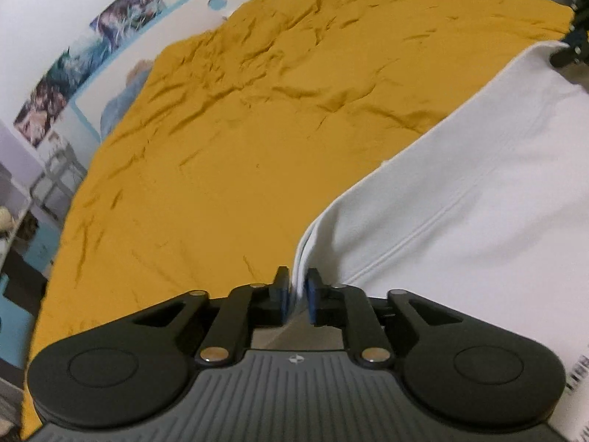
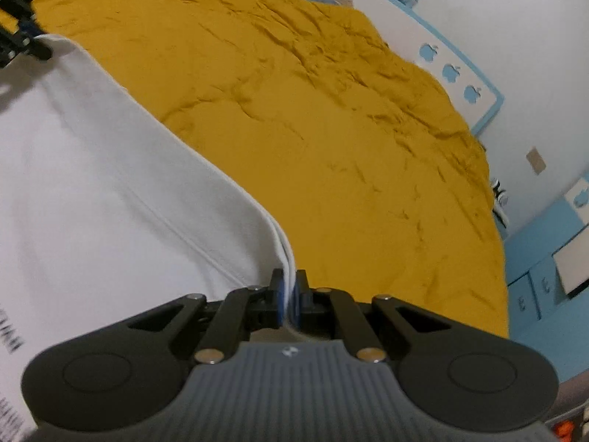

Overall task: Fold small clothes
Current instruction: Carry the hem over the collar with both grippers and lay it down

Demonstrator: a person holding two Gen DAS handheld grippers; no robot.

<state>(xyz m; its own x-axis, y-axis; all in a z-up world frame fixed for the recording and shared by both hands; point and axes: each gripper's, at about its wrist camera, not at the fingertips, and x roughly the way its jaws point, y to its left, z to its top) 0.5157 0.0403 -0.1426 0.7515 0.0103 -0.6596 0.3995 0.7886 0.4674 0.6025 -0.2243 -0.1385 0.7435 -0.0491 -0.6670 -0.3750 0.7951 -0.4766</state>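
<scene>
Two tongs at white garment (image 1: 460,199) edge on yellow bedspread (image 1: 221,147): right tongs (image 2: 289,294) clamp fabric; left tongs (image 1: 298,294) narrowly parted, fabric between.

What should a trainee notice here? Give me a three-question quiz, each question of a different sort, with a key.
1. True or false: the right claw is clamped on an edge of the white fabric garment.
2. Which surface spreads out beyond the garment? A: a mustard-yellow wrinkled bedspread. B: a bare wooden floor. C: a glass table.
3. Fill in: the garment's edge runs between the pads of the left claw, which stand ____.

Key: 1 true; 2 A; 3 apart.
</scene>
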